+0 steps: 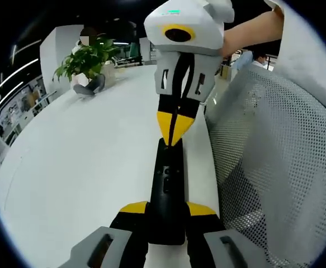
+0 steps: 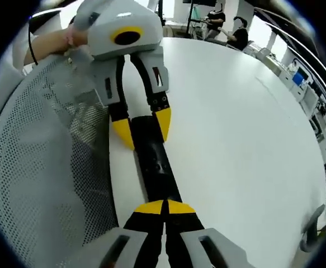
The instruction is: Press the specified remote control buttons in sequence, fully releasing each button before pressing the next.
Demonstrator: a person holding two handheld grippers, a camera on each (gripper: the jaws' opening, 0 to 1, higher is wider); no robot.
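Note:
A long black remote (image 1: 167, 184) lies along the edge of the white table (image 1: 84, 167). In the left gripper view my left gripper (image 1: 167, 209) is shut on its near end, a yellow tip on each side. My right gripper (image 1: 173, 131) comes down from above, shut, its yellow tips together and touching the remote's far end. In the right gripper view the remote (image 2: 154, 156) runs away from my right gripper (image 2: 164, 207), whose closed tips rest on it. The left gripper (image 2: 143, 129) clamps the other end. The buttons are too dark to make out.
A grey mesh chair back (image 1: 274, 167) (image 2: 45, 167) stands right against the table edge beside the remote. A potted plant (image 1: 87, 58) sits at the far end of the table. People (image 2: 230, 28) stand beyond the table (image 2: 235, 123). A hand (image 2: 51, 39) holds the left gripper.

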